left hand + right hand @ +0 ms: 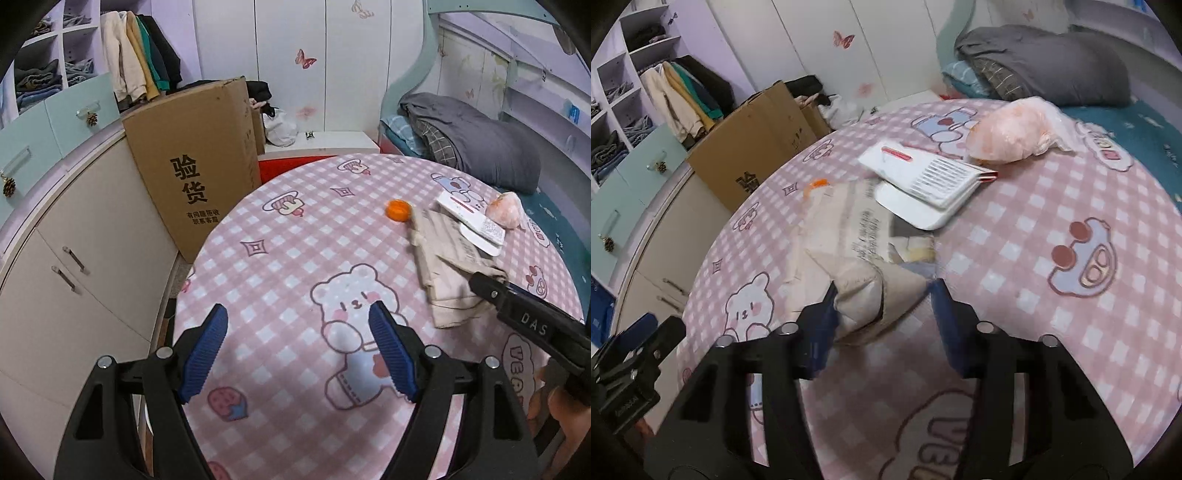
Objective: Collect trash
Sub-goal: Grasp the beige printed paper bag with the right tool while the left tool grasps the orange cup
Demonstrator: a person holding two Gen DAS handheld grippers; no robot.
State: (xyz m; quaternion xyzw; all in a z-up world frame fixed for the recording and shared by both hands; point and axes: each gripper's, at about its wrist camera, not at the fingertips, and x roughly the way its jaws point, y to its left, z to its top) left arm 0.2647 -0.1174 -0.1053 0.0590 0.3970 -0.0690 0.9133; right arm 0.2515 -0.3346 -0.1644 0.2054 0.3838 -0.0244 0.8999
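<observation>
I am at the first pick: my right gripper (882, 295) clamps the crumpled newspaper (857, 258) beside the orange peel (398, 210); left gripper (299, 347) hangs open. Next, lift it clear.

The tablecloth (280, 258) looks like soft matt fleece, printed in pink checks. The crumpled newspaper (864, 236) is dull, creased paper. The bag (1015, 136) is thin, glossy, wrinkled plastic. The box (192, 162) is plain matt cardboard. The gripper pads (207, 350) are ribbed blue rubber on matt black plastic
</observation>
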